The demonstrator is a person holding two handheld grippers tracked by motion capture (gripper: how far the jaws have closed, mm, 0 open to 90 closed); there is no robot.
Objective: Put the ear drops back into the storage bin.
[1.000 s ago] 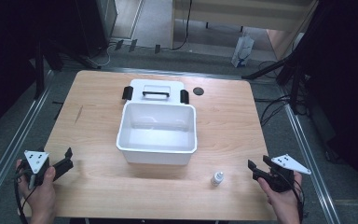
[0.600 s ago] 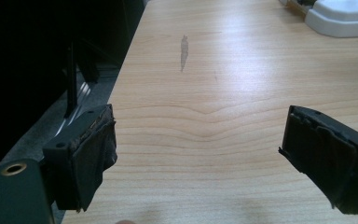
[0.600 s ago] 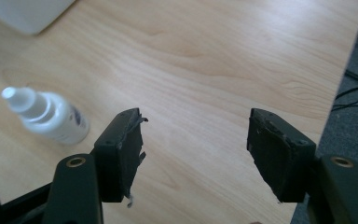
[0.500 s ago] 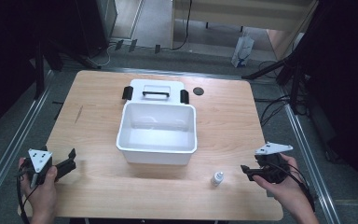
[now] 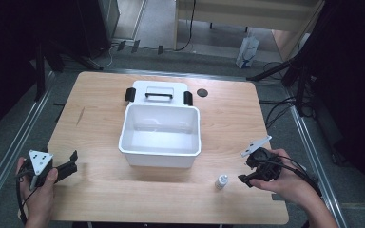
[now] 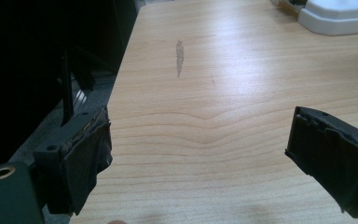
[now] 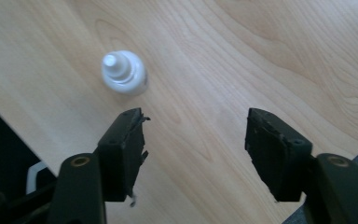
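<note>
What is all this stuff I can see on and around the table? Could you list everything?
table: one, light wood, middle of the high view.
tub: one, white, open and empty, centre of the table.
lid: one, white with black handle and black clips, flat just behind the tub.
small bottle: one, white, upright, near the front edge, right of the tub.
round disc: one, dark, on the table right of the lid.
bag: one, pale, on the floor beyond the table.
left hand-held gripper: one, black, open, at the front left, nothing between its jaws.
right hand-held gripper: one, black, open, beside the small bottle, not touching it.
</note>
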